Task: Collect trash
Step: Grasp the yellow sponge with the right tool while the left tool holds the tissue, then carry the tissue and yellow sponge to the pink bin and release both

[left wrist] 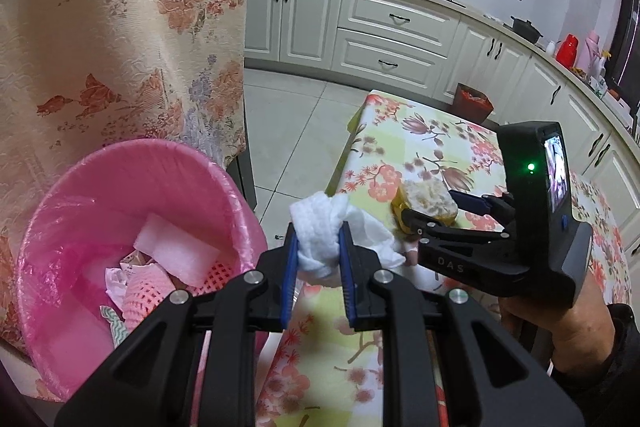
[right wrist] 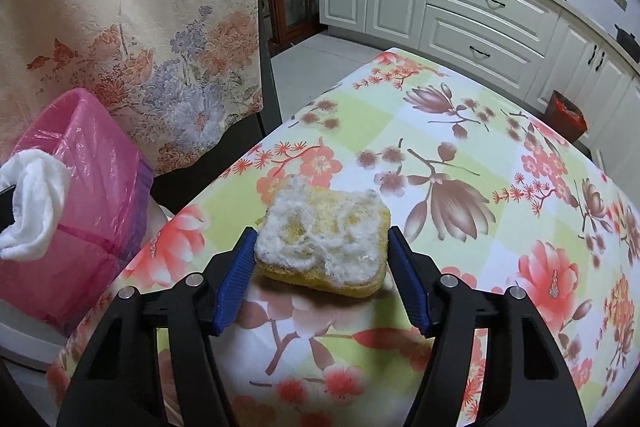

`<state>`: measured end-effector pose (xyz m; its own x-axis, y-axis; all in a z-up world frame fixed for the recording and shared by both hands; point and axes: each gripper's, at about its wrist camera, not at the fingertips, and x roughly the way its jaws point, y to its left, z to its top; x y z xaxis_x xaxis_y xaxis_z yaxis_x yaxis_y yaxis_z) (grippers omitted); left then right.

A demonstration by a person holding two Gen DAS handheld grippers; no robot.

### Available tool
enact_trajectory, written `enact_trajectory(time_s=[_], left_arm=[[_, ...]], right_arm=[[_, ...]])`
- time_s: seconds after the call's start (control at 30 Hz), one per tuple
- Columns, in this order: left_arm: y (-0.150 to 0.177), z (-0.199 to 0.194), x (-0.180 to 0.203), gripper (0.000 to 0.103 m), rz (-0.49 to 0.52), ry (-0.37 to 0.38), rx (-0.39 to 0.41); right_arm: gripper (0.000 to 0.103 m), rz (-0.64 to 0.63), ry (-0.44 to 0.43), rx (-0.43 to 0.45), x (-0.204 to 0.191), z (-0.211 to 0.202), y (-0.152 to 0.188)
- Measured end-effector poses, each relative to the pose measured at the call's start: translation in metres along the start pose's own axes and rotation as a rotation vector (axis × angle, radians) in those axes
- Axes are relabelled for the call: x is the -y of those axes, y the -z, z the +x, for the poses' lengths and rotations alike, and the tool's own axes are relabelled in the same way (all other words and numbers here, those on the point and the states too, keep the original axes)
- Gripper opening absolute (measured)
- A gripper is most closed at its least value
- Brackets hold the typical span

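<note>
Left gripper (left wrist: 318, 247): clenched on a crumpled white tissue (left wrist: 320, 231), held in the air beside the bench (left wrist: 400, 147) edge, just right of the pink bin (left wrist: 120, 179). Bin: lined with a pink bag, holding white foam, pink netting and paper scraps; stands against a floral curtain (left wrist: 120, 27). Right gripper (right wrist: 322, 255): pointed down at the bench, blue pads flanking a yellow sponge (right wrist: 324, 243) with a worn white top. Sponge: between the pads, the left pad touching its edge, the right pad at its side; whether it is squeezed cannot be told. It rests on the floral cloth near the bench edge facing the bin. No earlier view.
</note>
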<state>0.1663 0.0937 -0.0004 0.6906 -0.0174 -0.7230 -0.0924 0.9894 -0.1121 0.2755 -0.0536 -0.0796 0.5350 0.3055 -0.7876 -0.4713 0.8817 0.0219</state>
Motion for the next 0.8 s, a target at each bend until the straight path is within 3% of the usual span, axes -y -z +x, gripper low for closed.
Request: enact_trajectory(time_s=[0.37, 0.8], left_arm=[[0.002, -0.026, -0.004, 0.019, -0.021, 0.009, 0.034], [0.007, -0.083, -0.016, 0.019, -0.048, 0.003, 0.108]], right_arm=[[0.061, 0.023, -0.011, 0.07, 0.0, -0.052, 0.012], [0.061, 0.005, -0.024, 0.173, -0.019, -0.13, 0.016]])
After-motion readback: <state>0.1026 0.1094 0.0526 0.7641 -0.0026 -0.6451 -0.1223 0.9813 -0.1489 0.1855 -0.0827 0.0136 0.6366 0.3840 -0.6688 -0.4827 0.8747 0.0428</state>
